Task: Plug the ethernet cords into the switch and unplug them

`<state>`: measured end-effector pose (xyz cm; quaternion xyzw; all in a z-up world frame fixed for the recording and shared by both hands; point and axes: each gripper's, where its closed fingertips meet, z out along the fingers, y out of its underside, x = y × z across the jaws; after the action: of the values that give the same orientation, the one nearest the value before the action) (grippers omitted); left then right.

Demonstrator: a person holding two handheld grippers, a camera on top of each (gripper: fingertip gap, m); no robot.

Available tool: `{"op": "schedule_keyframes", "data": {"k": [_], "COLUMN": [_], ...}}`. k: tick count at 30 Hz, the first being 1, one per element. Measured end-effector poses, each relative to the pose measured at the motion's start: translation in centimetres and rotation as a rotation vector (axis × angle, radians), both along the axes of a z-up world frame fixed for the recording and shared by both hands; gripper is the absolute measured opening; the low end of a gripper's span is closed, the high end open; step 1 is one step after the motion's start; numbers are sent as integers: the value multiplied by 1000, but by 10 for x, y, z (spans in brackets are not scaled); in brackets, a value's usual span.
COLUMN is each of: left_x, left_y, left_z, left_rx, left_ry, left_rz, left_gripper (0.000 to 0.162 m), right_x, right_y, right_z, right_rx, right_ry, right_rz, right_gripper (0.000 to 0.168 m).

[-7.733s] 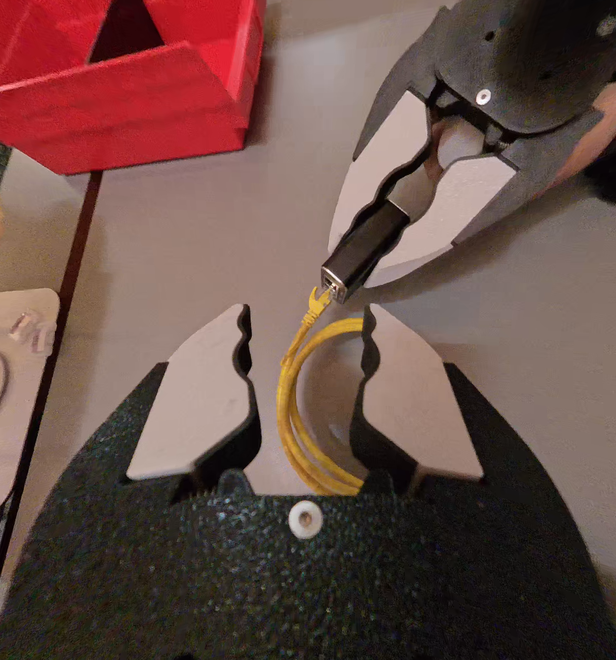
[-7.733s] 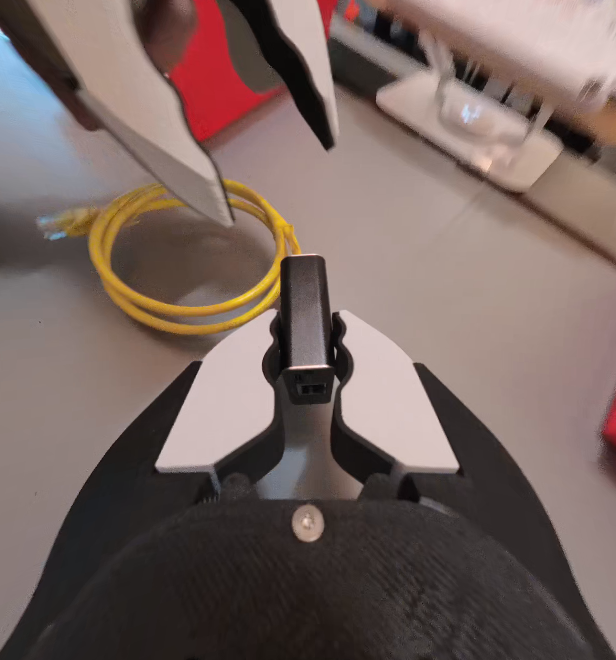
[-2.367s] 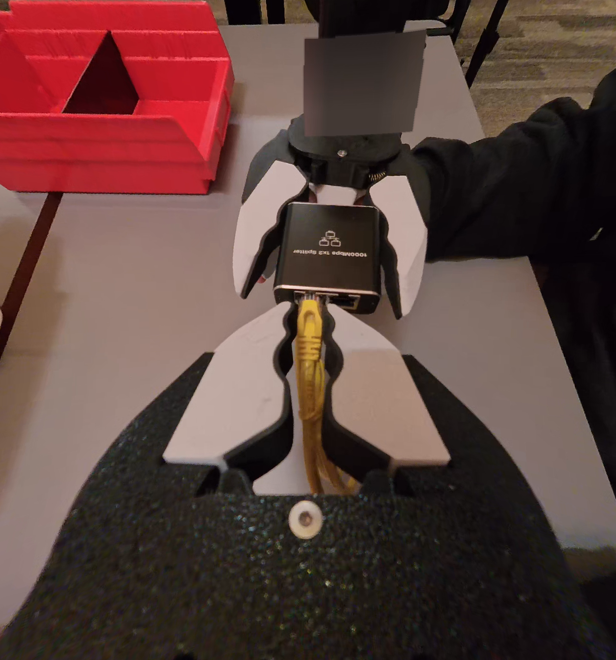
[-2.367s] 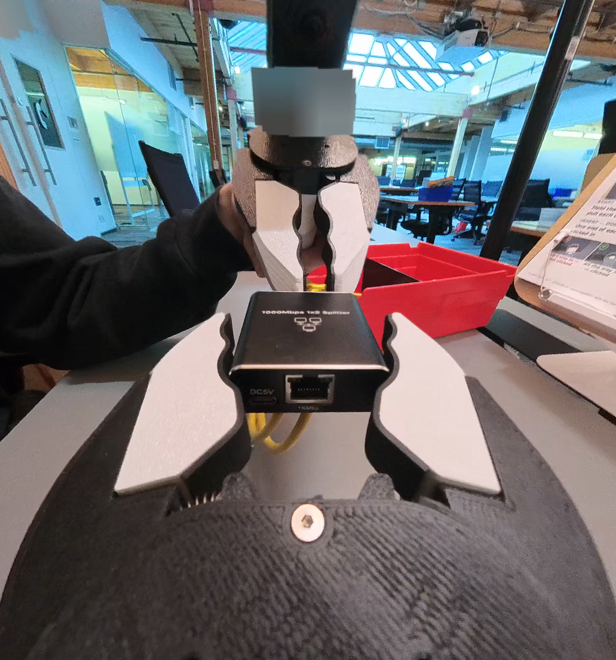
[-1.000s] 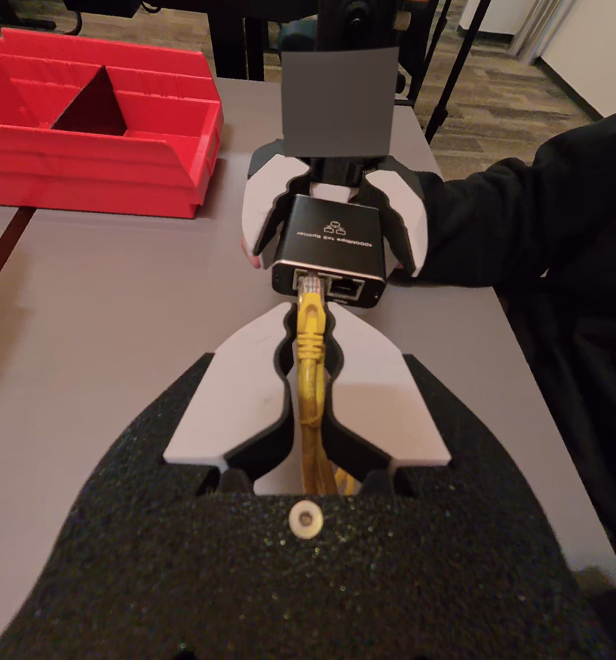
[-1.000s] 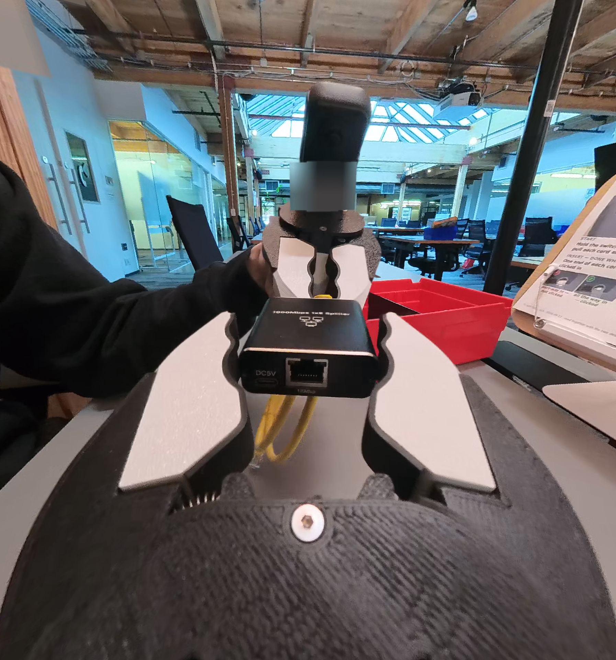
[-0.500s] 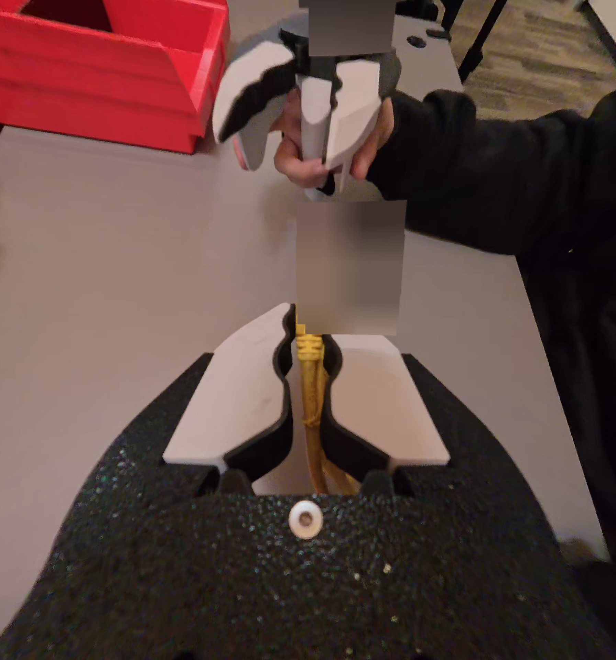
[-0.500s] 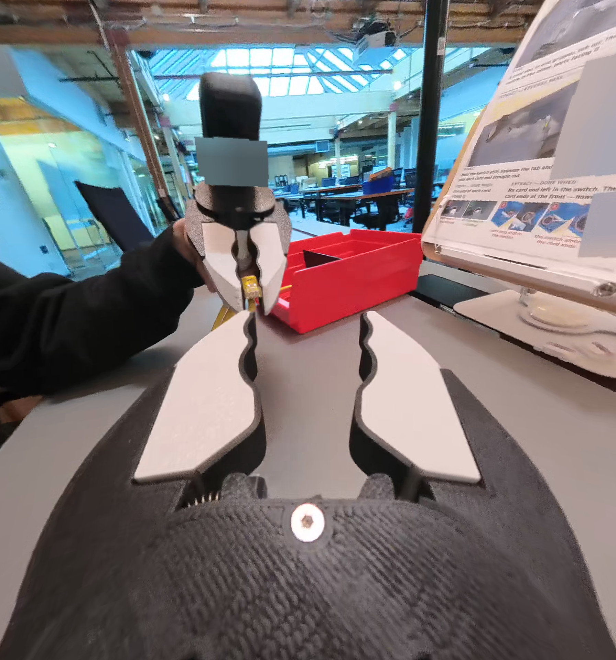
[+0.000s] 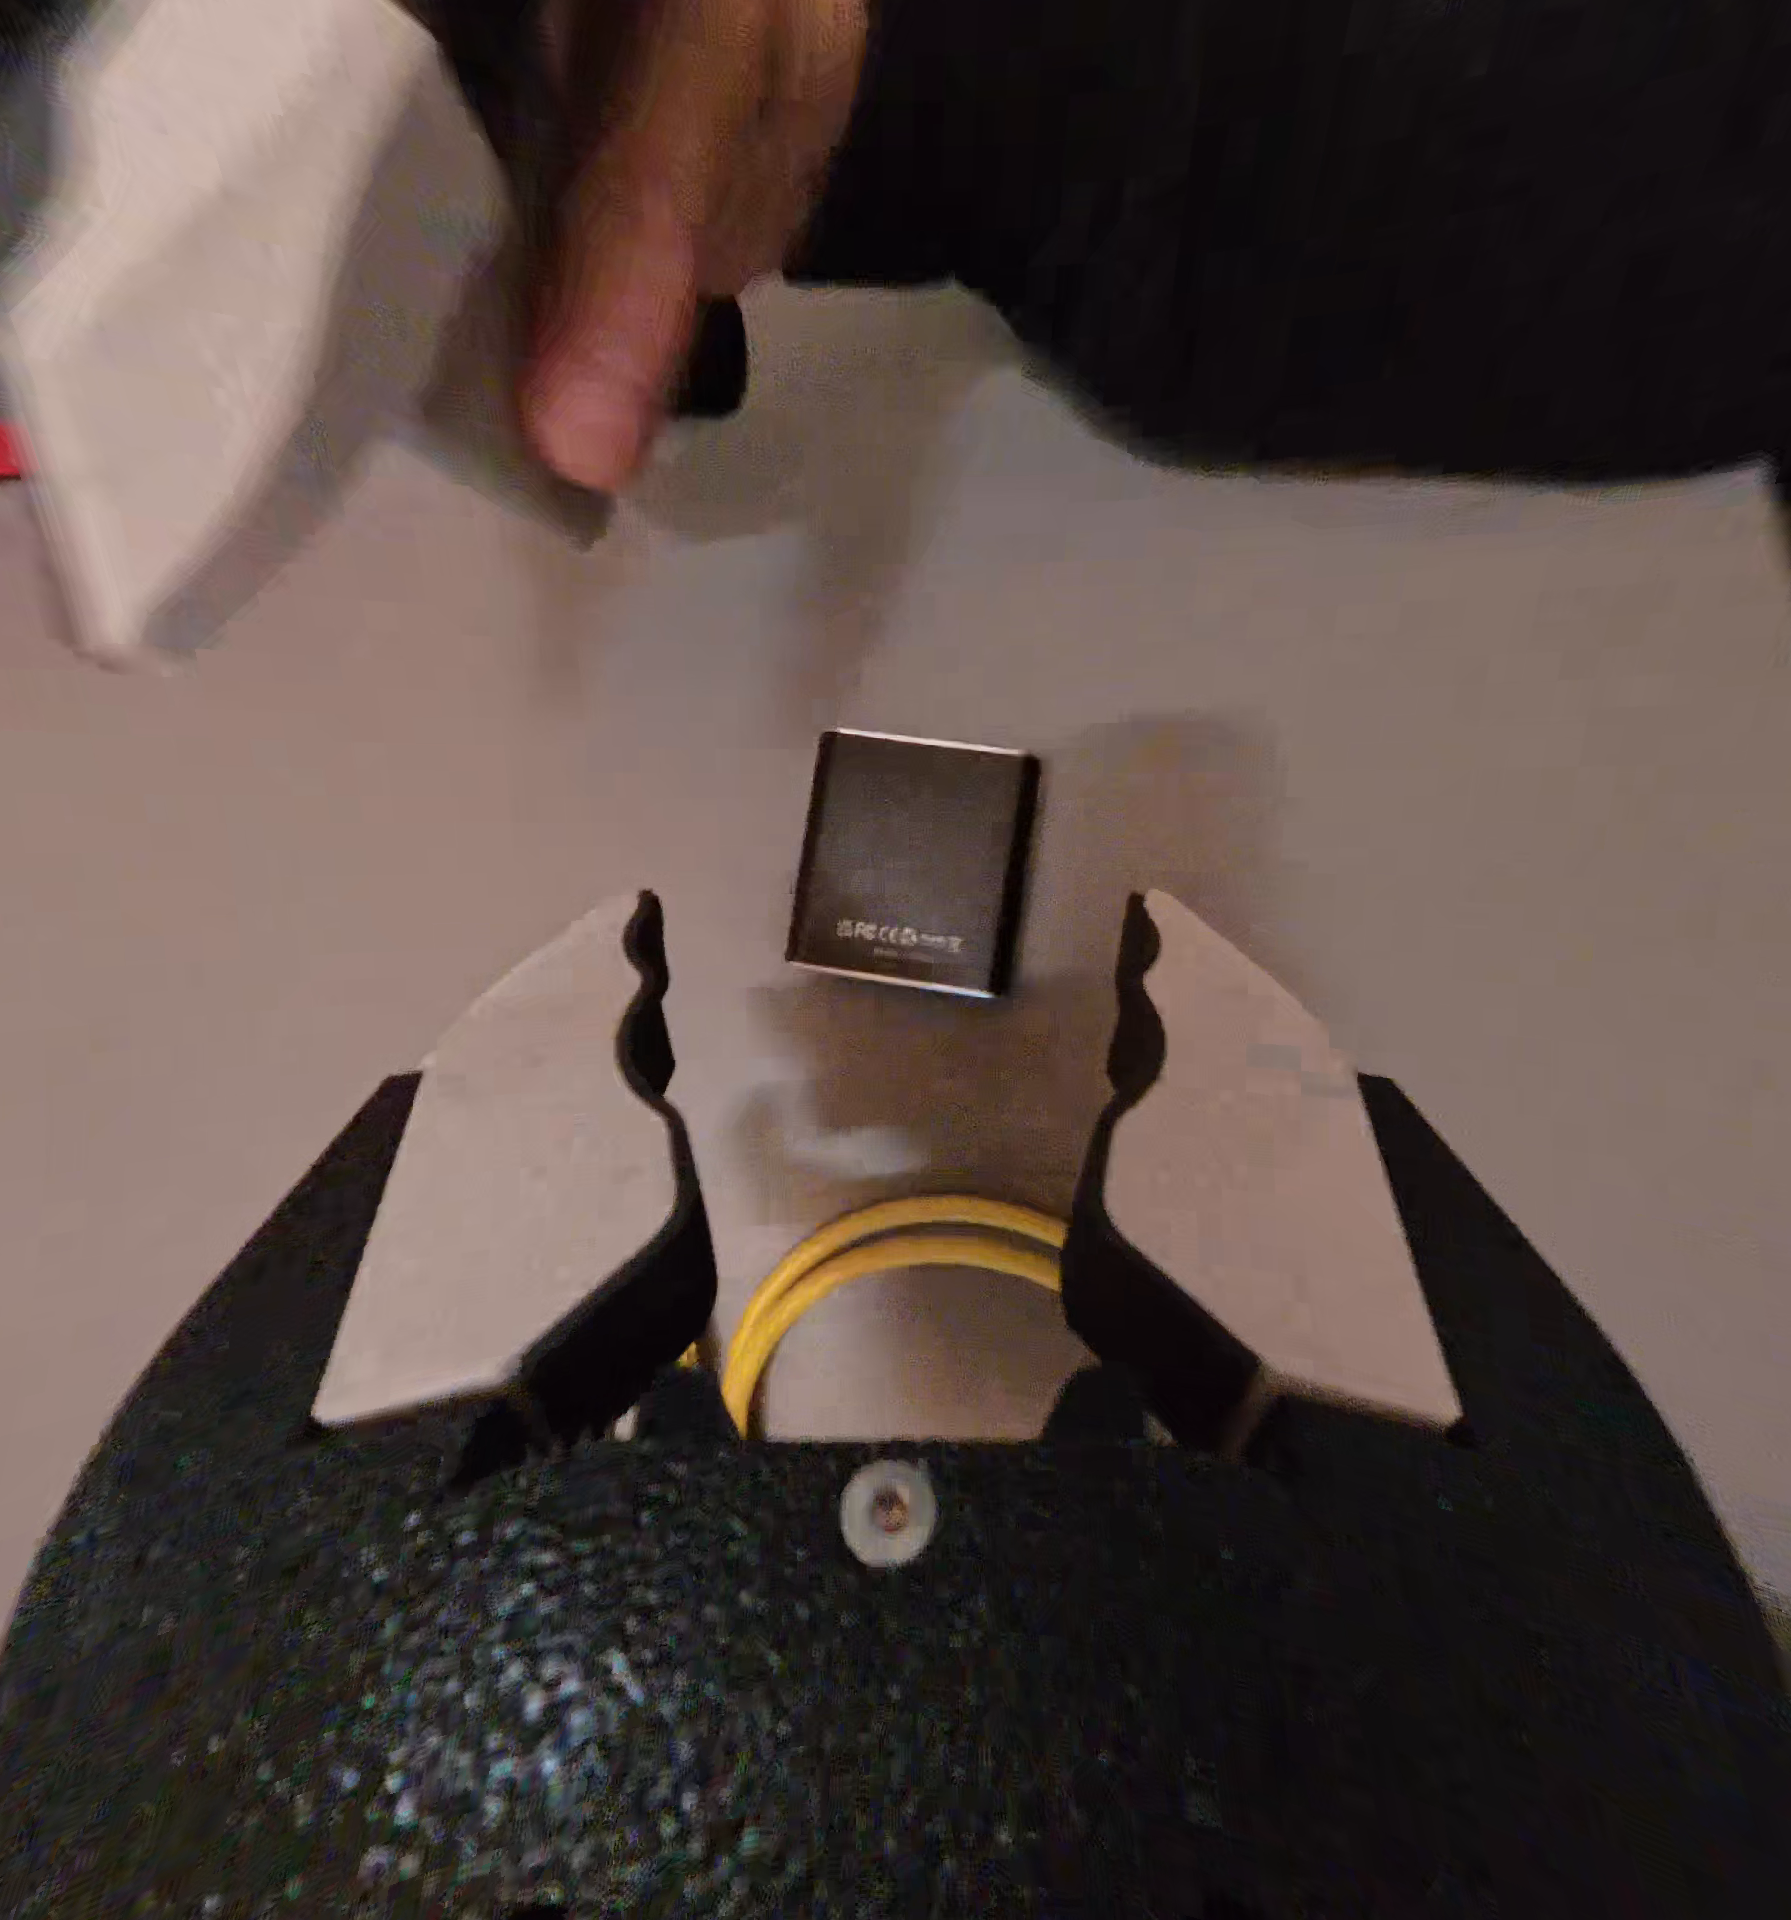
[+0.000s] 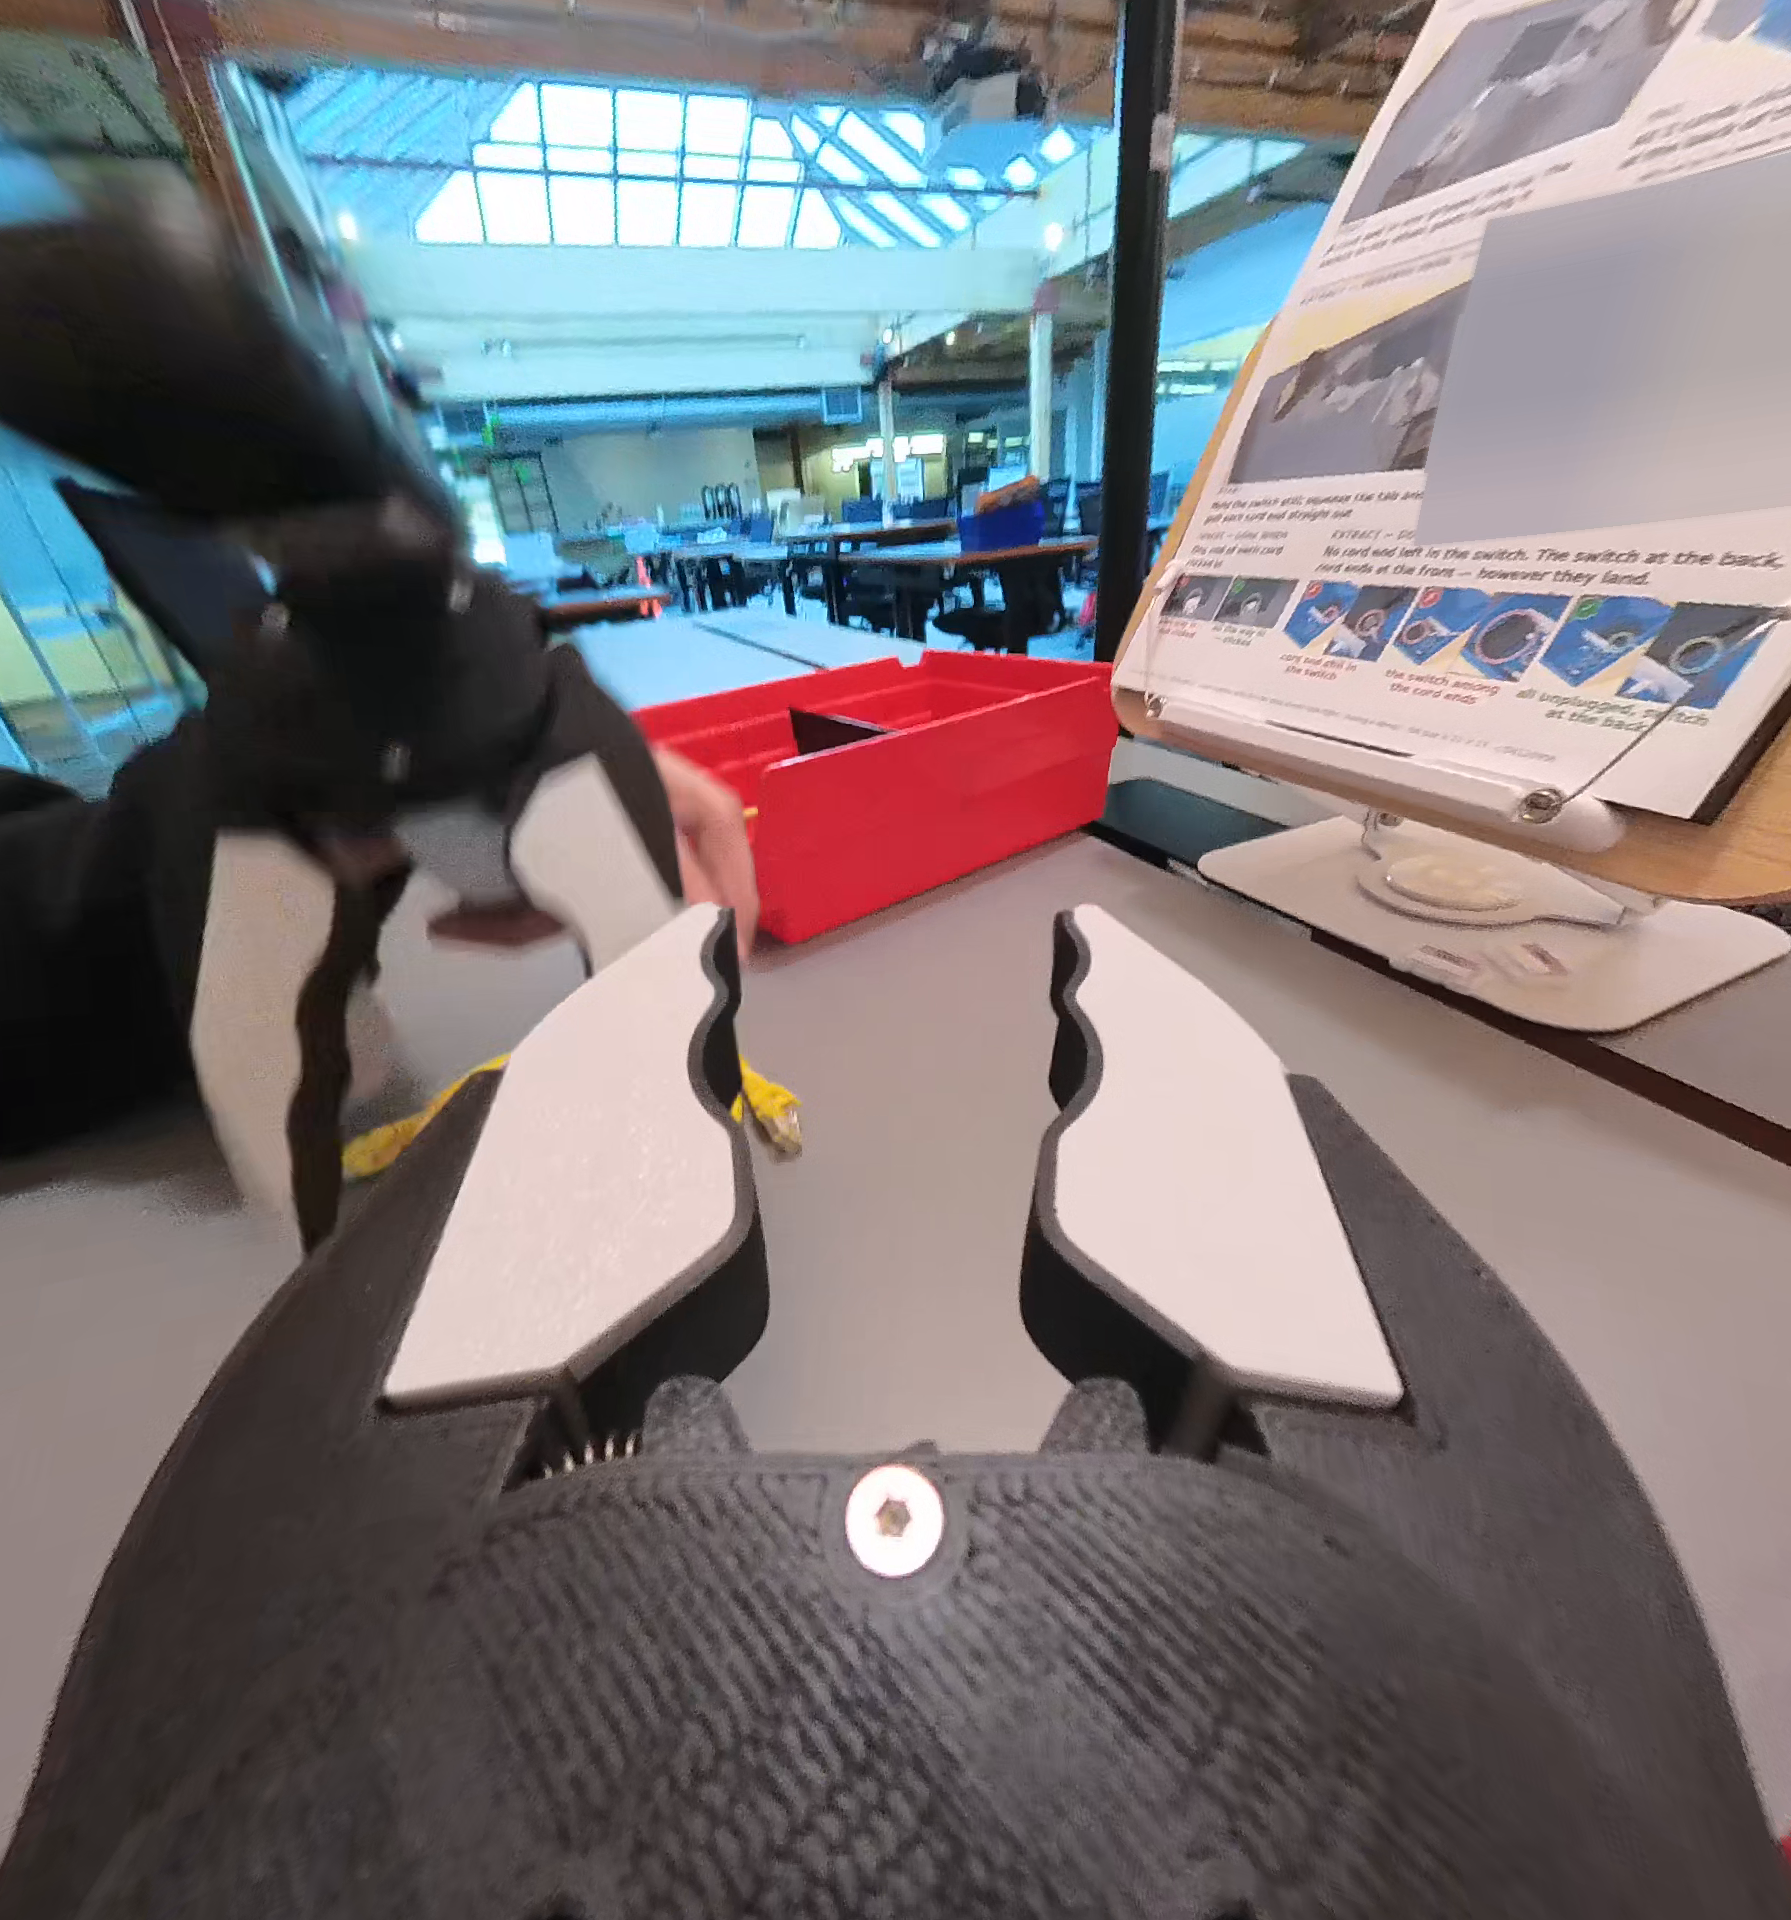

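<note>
The black switch (image 9: 912, 862) lies flat on the grey table (image 9: 247, 831), with no cord in it. My left gripper (image 9: 891, 914) is open and empty, and the switch is just past its fingertips. The yellow ethernet cord (image 9: 901, 1236) lies coiled on the table under its jaws. One cord plug (image 10: 771, 1112) lies loose beside my right gripper (image 10: 893, 925), which is open and empty above the table. The left gripper also shows, blurred, in the right wrist view (image 10: 423, 997). One of the right gripper's fingers (image 9: 195, 364) shows blurred in the left wrist view.
A red divided bin (image 10: 901, 769) stands at the back of the table. An instruction board (image 10: 1493, 468) on a white stand (image 10: 1493, 935) is at the right. A person's hand (image 9: 642, 260) and black sleeve (image 9: 1286, 208) are behind the switch.
My left gripper has opened and let go of the yellow cord, which now lies on the table. It has tipped down over the switch. My right gripper stays open.
</note>
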<state>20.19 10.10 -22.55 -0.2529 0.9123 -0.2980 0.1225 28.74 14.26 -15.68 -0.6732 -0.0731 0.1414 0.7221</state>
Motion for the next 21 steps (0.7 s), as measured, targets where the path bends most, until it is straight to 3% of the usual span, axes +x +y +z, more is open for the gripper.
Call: {"op": "schedule_keyframes", "data": {"k": [1,5,7,10,12,17,19,21], "left_x": [3,5,9,12,18,28,28,24], "left_y": [-4,-18,-25,-18,-16,7,19,22], "left_z": [-18,-66,-68,-57,-27,88,114,125], "left_rx": [79,139,58,15,-149,-676,-791,-812], "left_ry": [12,116,138,58,-15,-408,-534,-643], "left_rz": [-19,-55,-48,-105,-96,-45,-25,-51], "left_gripper": [86,86,62,62,62,62,62,62], "right_x": [2,9,9,9,8,-18,-31,-42], "right_y": [-1,-3,-3,-3,-6,-16,-13,-10], "right_z": [2,6,8,8,13,39,42,51], "right_rx": [15,38,48,51,80,257,276,312], "right_ry": [23,66,79,80,86,106,133,294], "right_rz": [-1,-27,-26,-23,-11,143,203,327], "right_gripper": [58,58,57,57,59,63,65,63]}}
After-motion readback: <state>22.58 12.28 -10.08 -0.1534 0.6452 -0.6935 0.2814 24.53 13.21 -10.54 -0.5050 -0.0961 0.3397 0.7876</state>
